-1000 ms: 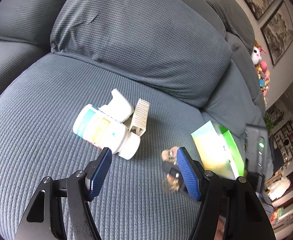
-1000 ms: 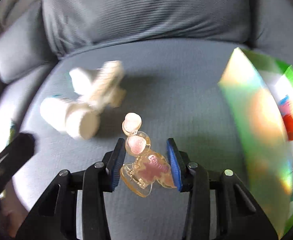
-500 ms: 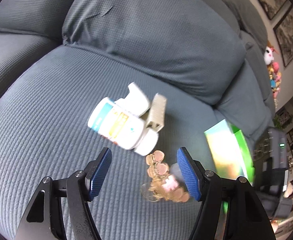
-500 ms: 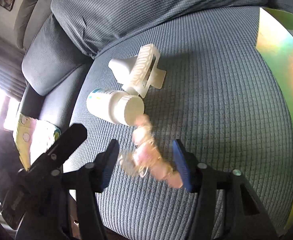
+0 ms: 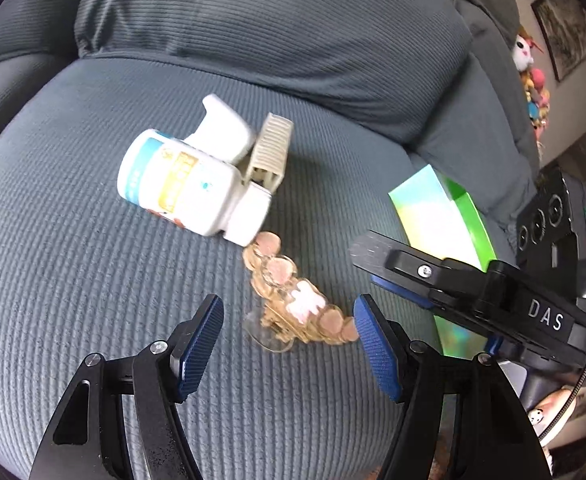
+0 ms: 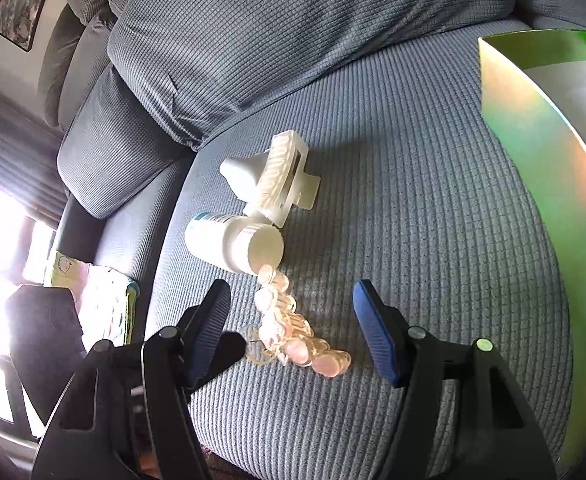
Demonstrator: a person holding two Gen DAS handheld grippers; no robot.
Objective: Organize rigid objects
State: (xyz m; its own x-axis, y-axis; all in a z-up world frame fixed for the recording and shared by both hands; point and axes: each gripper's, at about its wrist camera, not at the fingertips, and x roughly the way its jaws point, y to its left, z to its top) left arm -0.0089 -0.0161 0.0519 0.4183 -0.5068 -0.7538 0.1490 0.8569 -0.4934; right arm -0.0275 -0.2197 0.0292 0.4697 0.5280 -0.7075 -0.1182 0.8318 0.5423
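A grey ribbed sofa seat with a plump back cushion fills both views. On the seat lies a clear pink hair clip, stretched out flat with one end touching the cap of a white bottle lying on its side. A second ago this clip was pinched between the pads of the right gripper; its jaws have just been opening, and the clip now rests loose on the fabric between them, touched by neither pad. Behind the bottle sit a white nozzle piece and a ribbed white clip, all bunched together as before. The left gripper stands half open with nothing held, and has come closer to the clip. A green box stands to the right on the seat. Framed pictures and soft toys show beyond the sofa.
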